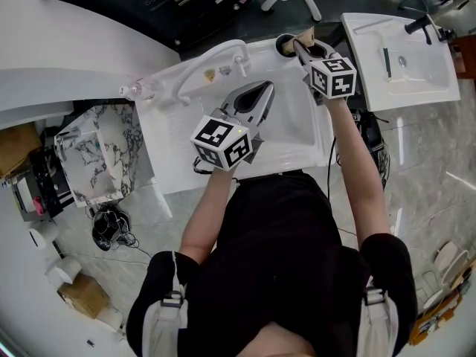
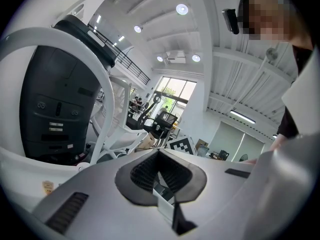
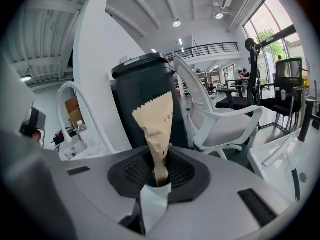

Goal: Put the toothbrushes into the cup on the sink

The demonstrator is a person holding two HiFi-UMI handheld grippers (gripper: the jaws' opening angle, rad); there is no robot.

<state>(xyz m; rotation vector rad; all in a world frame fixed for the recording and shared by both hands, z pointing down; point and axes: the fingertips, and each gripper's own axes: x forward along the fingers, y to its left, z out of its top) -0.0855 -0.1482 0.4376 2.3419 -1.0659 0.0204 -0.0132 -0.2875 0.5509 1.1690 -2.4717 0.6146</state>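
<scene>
In the head view I stand at a white sink (image 1: 297,136). A dark cup (image 1: 284,45) stands on its far rim. My right gripper (image 1: 303,50) is at the cup, shut on a toothbrush in a brown paper packet (image 1: 306,34). The right gripper view shows the packet (image 3: 156,126) standing upright out of the shut gripper (image 3: 160,171). My left gripper (image 1: 260,89) hovers over the basin, pointing away from me. In the left gripper view it (image 2: 160,156) is shut with nothing between its pads. No other toothbrush shows.
A white faucet (image 1: 212,56) arches over the sink's far left, and a clear bottle (image 1: 138,89) lies beside it. A second sink (image 1: 416,80) is at the right, a marbled cabinet (image 1: 104,151) at the left. Behind stand a dark bin (image 3: 142,84) and a white chair (image 3: 220,121).
</scene>
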